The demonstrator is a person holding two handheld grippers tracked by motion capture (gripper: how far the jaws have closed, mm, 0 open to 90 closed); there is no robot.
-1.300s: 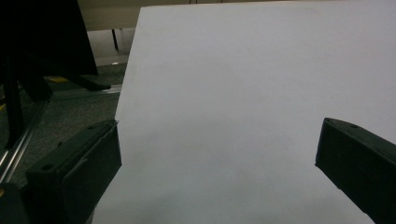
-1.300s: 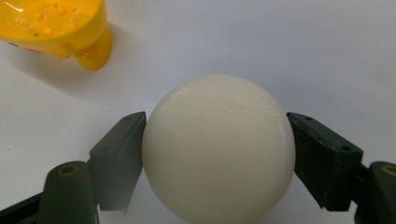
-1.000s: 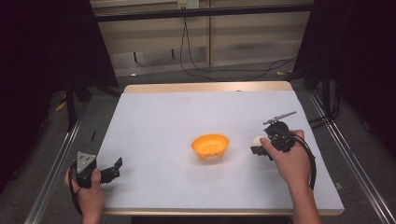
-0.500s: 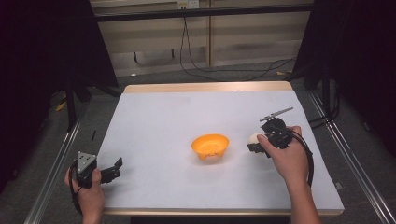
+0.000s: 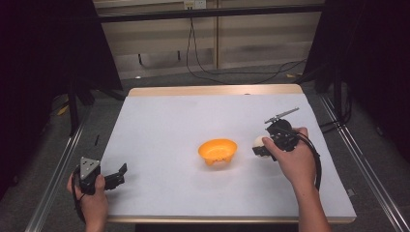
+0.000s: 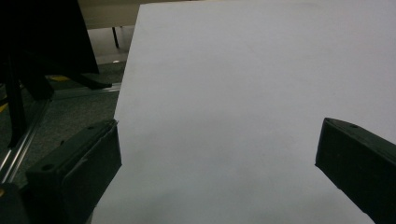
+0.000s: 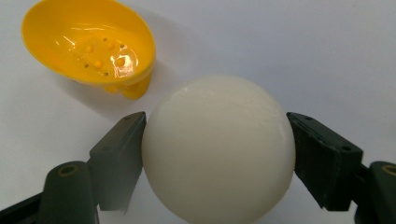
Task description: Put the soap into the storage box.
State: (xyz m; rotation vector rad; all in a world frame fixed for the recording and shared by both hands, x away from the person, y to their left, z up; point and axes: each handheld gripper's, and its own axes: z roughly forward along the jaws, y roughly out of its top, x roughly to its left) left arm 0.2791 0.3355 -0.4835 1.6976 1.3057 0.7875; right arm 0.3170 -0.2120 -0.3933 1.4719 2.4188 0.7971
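Table [image 5: 159, 125] surface between the white ball [image 5: 258, 141] and the orange bowl [image 5: 218, 151] lies bare, with nothing in the way. Clamped on the ball, the right gripper [image 5: 259, 147] holds it just right of the bowl, which sits upright with its mouth upward. Being round, the ball shows no long axis. Jaws spread wide with nothing between them, the left gripper [image 5: 116, 176] rests near the table's front left edge, well apart from both.
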